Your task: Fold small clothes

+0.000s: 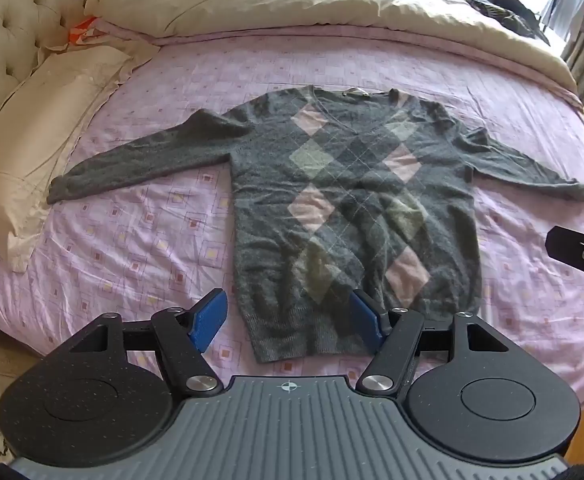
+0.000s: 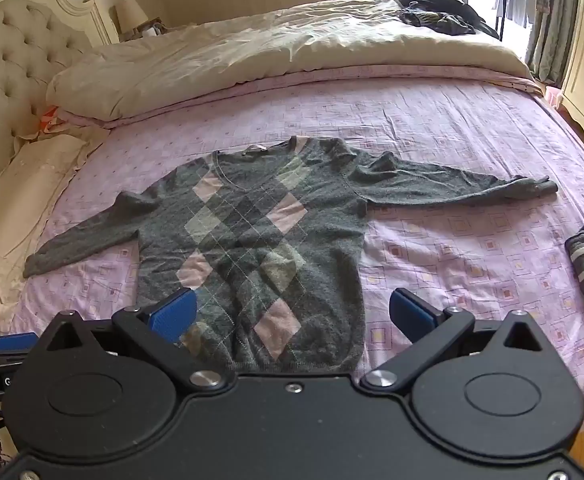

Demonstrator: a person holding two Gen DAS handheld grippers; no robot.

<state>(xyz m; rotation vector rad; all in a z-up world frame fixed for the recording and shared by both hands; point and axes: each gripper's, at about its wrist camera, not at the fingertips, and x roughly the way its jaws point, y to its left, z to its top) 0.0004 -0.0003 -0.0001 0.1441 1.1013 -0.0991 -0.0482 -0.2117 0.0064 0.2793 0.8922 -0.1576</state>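
Both tools empty above the hem: left gripper point(image 1: 288, 322) part open, right gripper point(image 2: 292, 314) spread wide. Grey argyle sweater point(image 1: 351, 200) lies flat, face up on the pink bedsheet point(image 1: 132, 248), sleeves out. Soft, limp knit, likely stretchy; I'd pinch hem corners or cuffs, not mid-panel.

The left gripper point(image 1: 288, 322) has blue ribbed fingertip pads point(image 1: 208, 322) on black angular link arms, pinned with shiny silver screws. Two round black discs flank a grey ridged plate stamped with a small white crosshair mark. The right gripper point(image 2: 292, 314) is built the same, with blue pads point(image 2: 172, 316), silver pivots and round discs, but its body is all matte black.
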